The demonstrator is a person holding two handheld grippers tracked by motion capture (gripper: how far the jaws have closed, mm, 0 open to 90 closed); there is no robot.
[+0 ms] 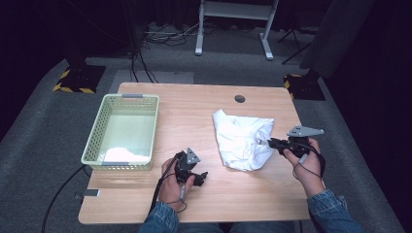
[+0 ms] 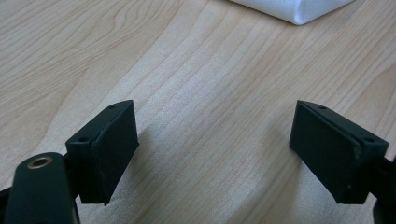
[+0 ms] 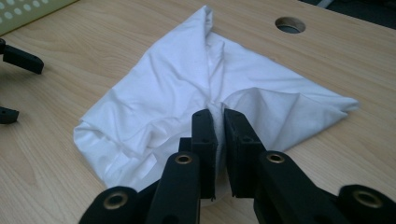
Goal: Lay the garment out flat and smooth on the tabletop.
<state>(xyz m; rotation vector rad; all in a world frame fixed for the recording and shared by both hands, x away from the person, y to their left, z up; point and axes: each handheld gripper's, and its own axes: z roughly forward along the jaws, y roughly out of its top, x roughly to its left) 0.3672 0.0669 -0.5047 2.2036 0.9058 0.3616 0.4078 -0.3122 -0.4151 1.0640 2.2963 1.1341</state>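
Observation:
A crumpled white cloth (image 1: 243, 138) lies on the wooden table (image 1: 194, 104), right of the middle. My right gripper (image 1: 270, 142) is at the cloth's right edge, its jaws pinched shut on a fold of the white cloth (image 3: 187, 88); a strip of fabric shows between the right gripper's (image 3: 220, 123) pads. My left gripper (image 1: 200, 177) rests near the table's front edge, left of the cloth. The left gripper (image 2: 215, 140) stands open over bare wood, nothing between its pads, and a corner of the cloth (image 2: 299, 9) lies ahead of it.
A pale green plastic basket (image 1: 97, 131) stands at the table's left, with a white item (image 1: 126, 154) in its near end. A round cable hole (image 1: 239, 98) sits near the table's far edge. Beyond the table are a white stand's legs (image 1: 233, 29) and floor cables.

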